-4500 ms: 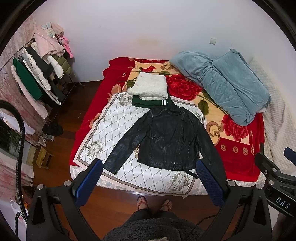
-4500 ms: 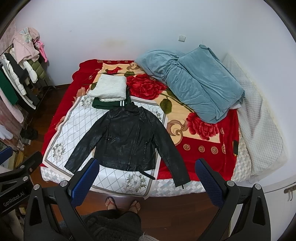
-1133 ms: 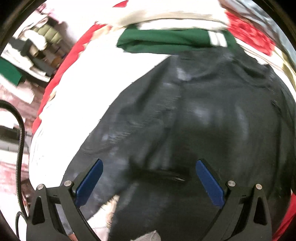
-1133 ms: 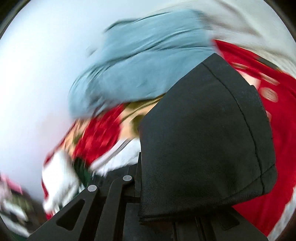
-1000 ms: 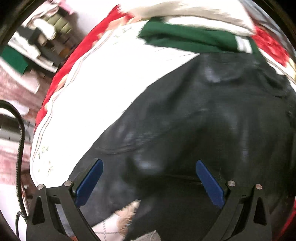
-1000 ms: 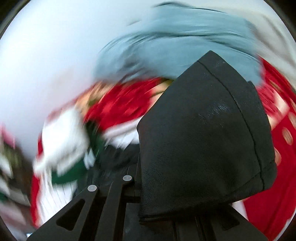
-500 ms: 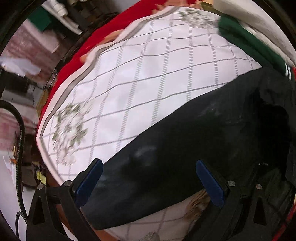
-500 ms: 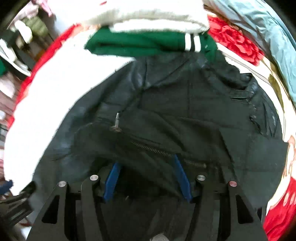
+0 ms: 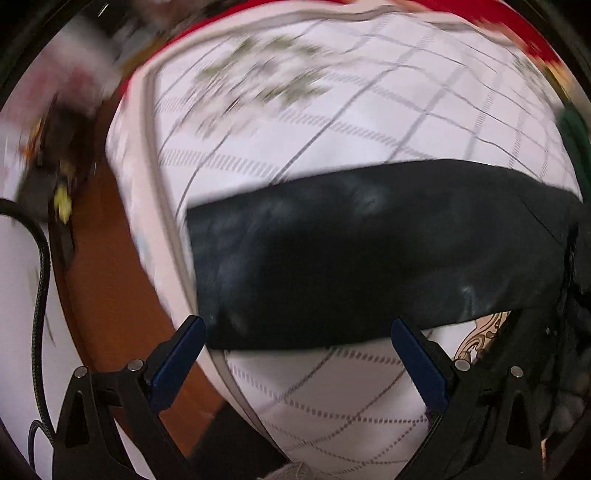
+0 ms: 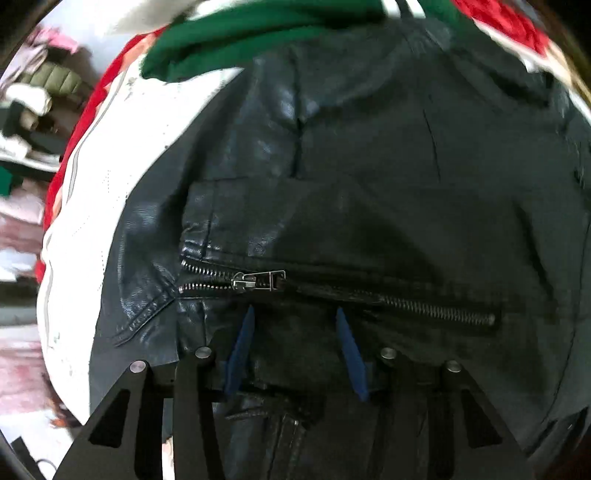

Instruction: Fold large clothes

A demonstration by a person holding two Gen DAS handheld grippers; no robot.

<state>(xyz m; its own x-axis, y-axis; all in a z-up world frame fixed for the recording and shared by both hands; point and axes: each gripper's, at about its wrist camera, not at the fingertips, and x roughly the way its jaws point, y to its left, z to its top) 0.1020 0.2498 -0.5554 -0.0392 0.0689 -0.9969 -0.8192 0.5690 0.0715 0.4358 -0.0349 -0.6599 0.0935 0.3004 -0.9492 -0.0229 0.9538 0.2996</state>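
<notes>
The bed (image 9: 258, 110), under its white checked quilt, carries everything here, and the black leather jacket (image 10: 369, 166) lies flat on that quilt toward the foot edge, collar up against a folded green garment (image 10: 240, 26) further in. One sleeve looks laid across the jacket's front, its zipped cuff (image 10: 332, 291) resting on the chest panel, so the first fold appears made (call it a quarter of the job, at a guess). The other sleeve (image 9: 369, 258) runs straight out across the quilt to the bed's near side edge, unfolded, with wooden floor (image 9: 110, 277) showing just beyond. Left gripper (image 9: 295, 339) hovers over that sleeve's cuff end, blue pads spread wide with nothing between them, lined up to take it. Right gripper (image 10: 293, 314) sits low on the jacket front, just under the cuff zipper, its pads part-way apart; whether they pinch any leather, I cannot tell. What's left, by my reckoning: bring this second sleeve in, then fold the body up into a packet.
</notes>
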